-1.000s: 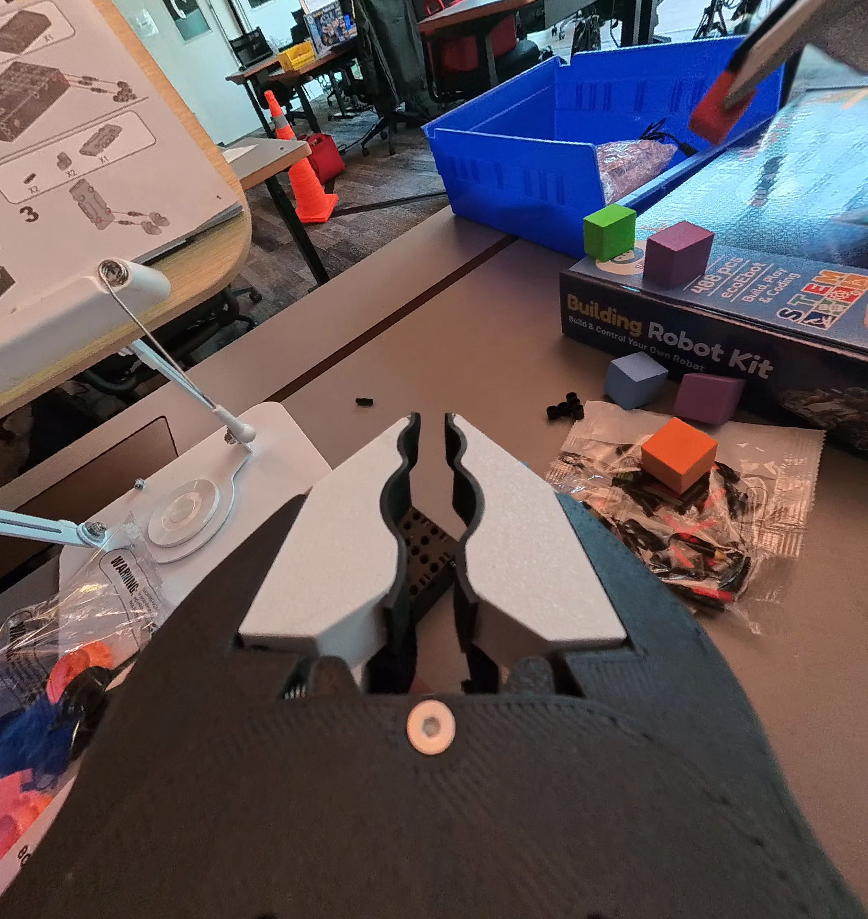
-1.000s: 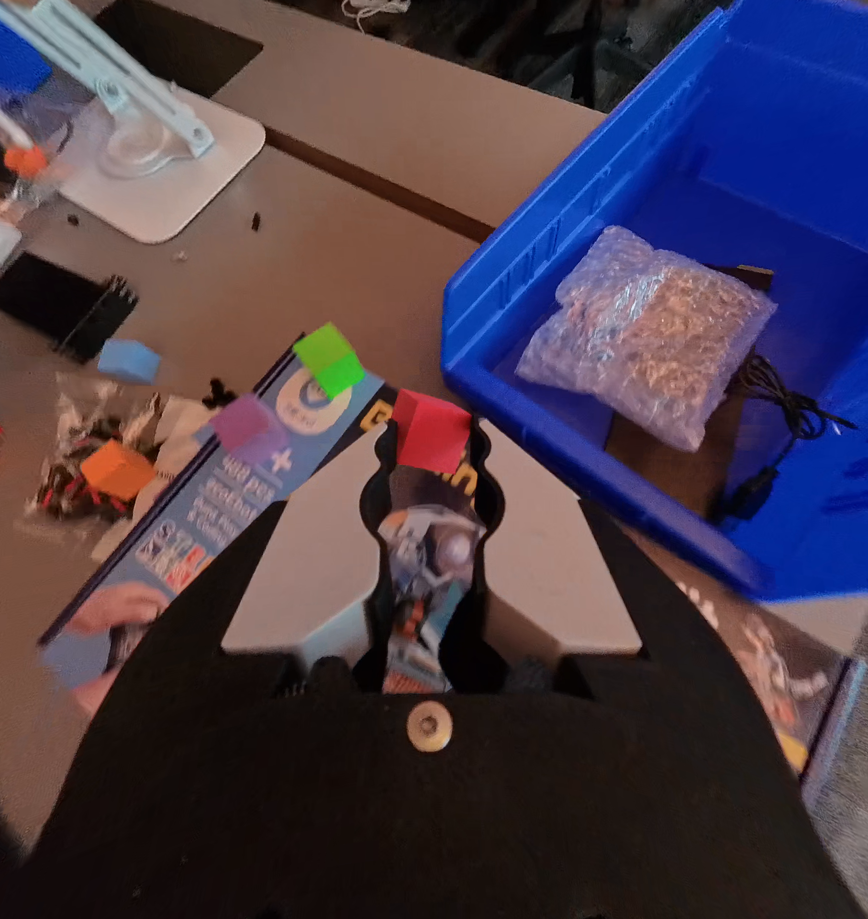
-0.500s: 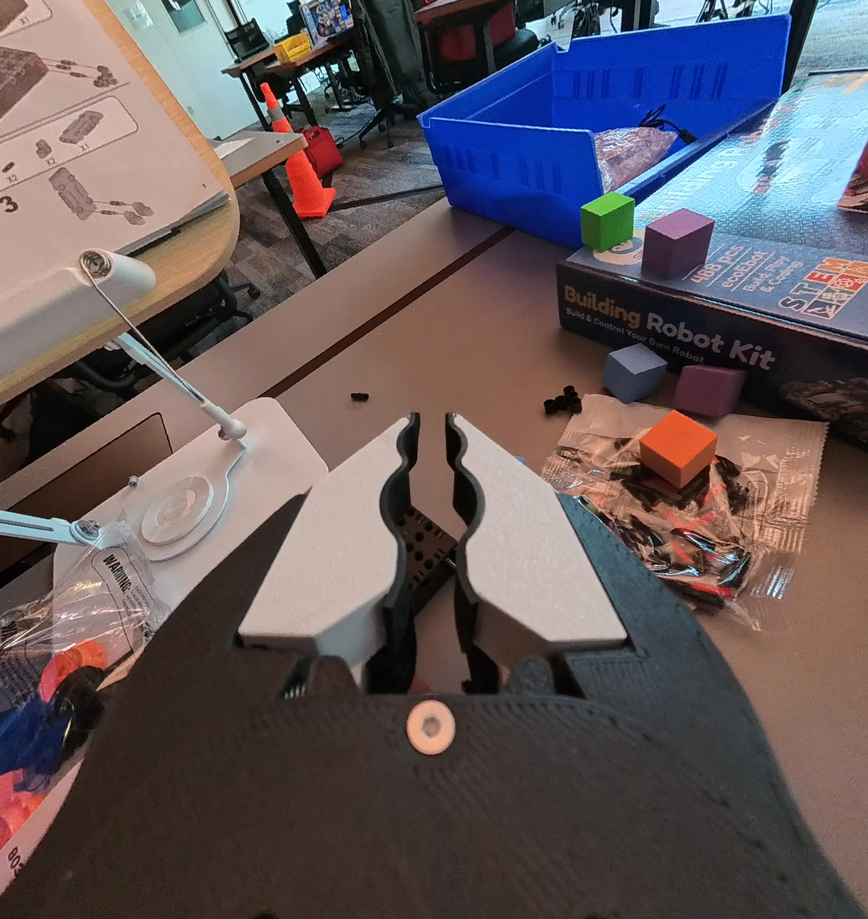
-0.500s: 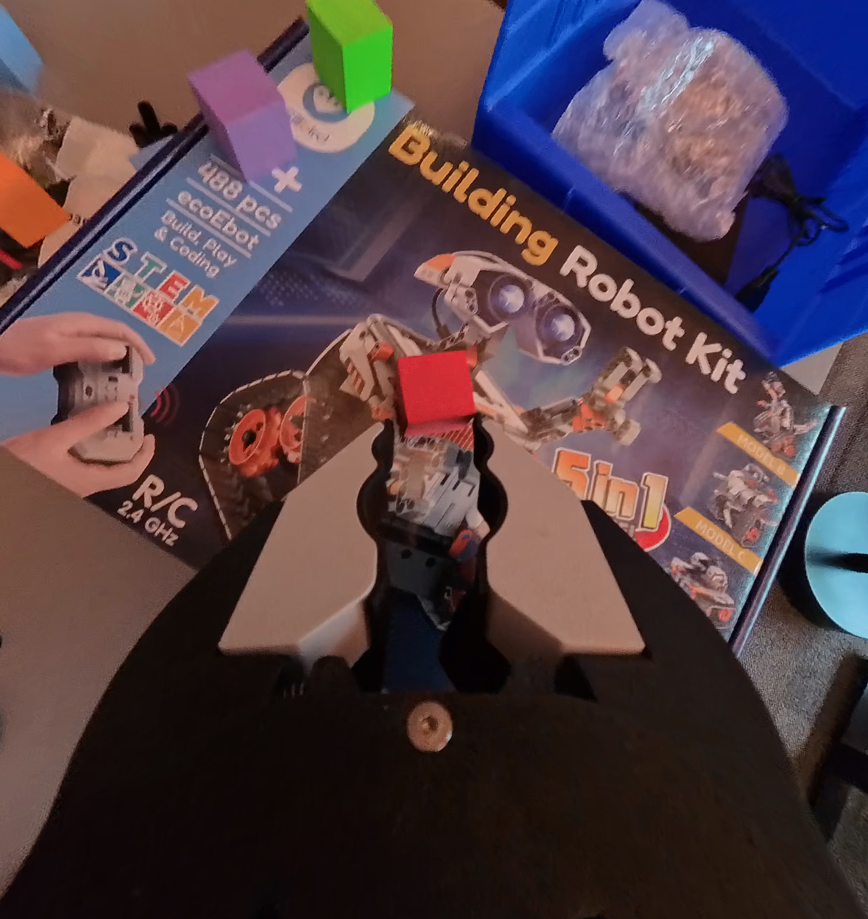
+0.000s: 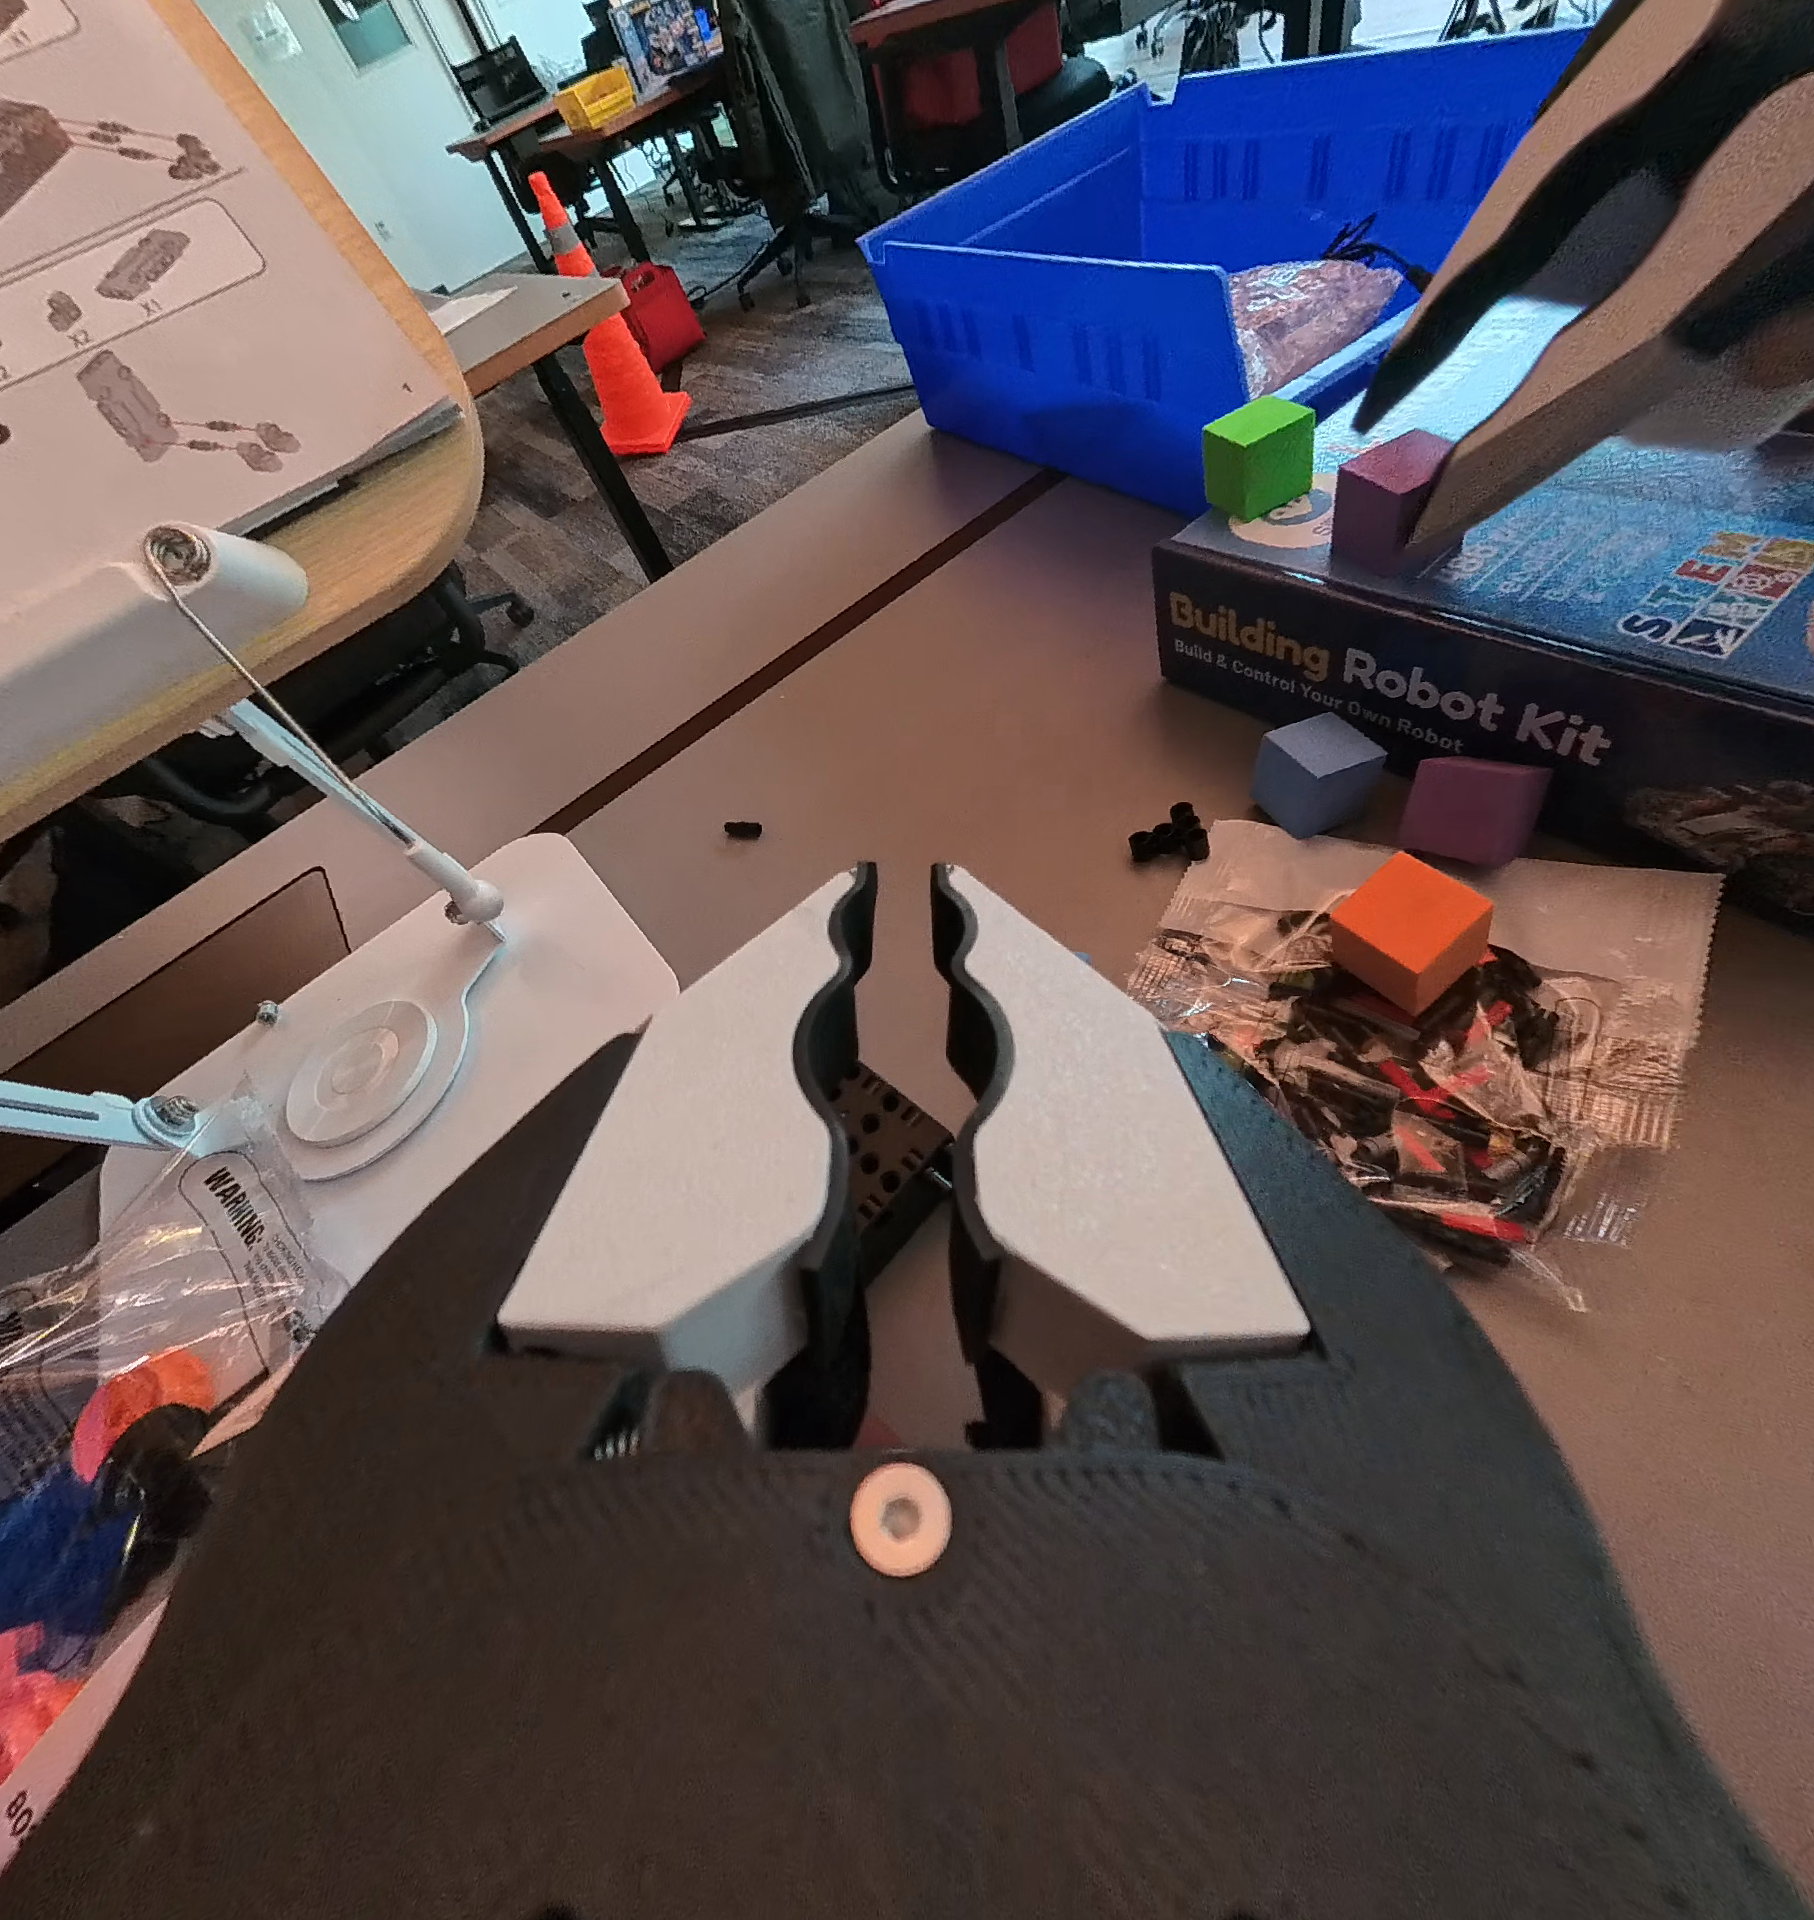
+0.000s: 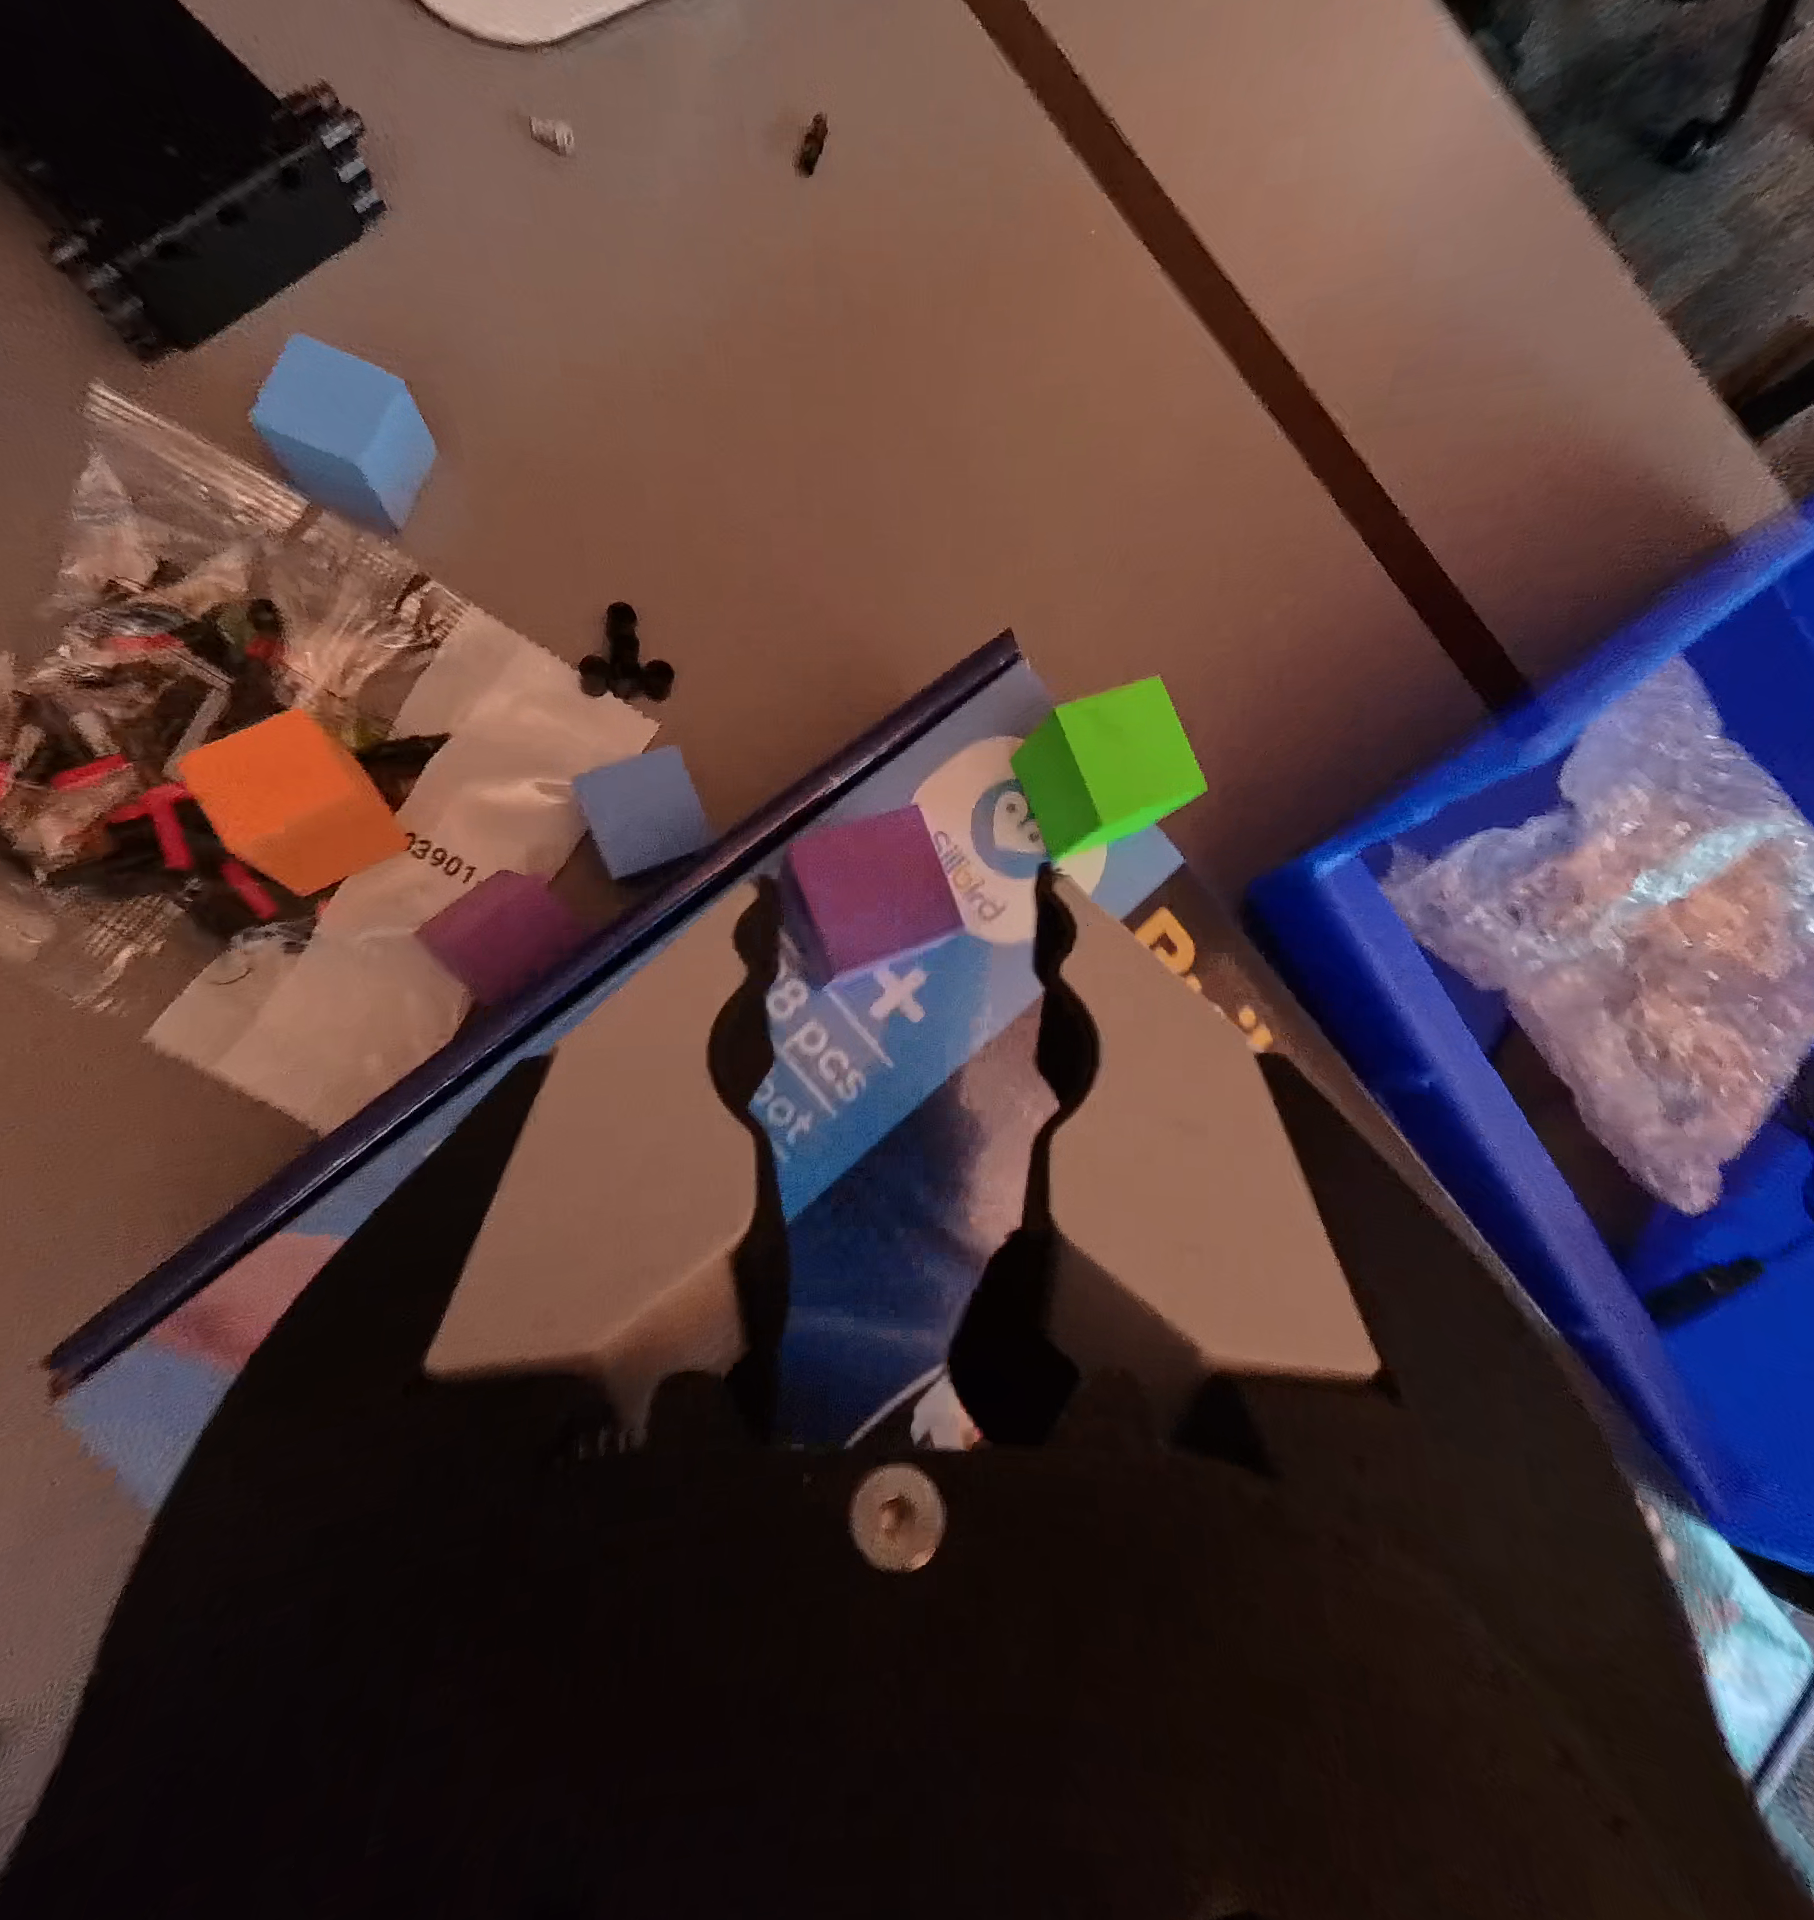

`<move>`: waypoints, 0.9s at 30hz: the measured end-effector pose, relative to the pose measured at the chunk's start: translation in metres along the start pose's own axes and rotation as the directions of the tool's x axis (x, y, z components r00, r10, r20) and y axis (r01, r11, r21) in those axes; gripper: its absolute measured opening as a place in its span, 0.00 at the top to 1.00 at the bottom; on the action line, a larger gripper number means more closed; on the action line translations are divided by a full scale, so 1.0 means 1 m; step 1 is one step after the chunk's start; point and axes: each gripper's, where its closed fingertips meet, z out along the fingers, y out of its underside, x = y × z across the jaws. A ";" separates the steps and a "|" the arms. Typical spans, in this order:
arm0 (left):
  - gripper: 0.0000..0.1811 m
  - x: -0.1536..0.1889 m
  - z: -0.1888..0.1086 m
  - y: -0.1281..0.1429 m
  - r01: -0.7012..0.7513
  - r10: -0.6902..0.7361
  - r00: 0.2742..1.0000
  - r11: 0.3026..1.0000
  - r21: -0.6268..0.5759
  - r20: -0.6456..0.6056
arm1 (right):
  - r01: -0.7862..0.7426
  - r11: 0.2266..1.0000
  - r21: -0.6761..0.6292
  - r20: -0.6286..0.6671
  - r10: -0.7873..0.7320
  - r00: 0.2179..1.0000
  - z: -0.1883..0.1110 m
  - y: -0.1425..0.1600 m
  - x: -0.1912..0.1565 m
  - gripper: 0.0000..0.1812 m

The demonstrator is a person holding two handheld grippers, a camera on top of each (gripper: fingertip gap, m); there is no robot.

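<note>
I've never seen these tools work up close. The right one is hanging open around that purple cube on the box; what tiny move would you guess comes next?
Probably a gentle squeeze. The right tool is open with the purple cube between its fingertips, resting on the box, so closing looks likelier than moving. The green cube sits close beside it.

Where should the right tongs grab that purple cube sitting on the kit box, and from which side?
Grip the purple cube across its two flat side faces, coming straight down from above. It sits flat on the kit box, the green cube stands close at one corner, and the open right tongs already straddle it.
</note>
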 end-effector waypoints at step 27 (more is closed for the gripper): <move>0.95 0.006 0.006 0.002 -0.004 0.004 1.000 1.000 -0.010 -0.014 | -0.186 0.980 -0.074 -0.087 0.179 0.980 -0.084 0.091 0.044 0.84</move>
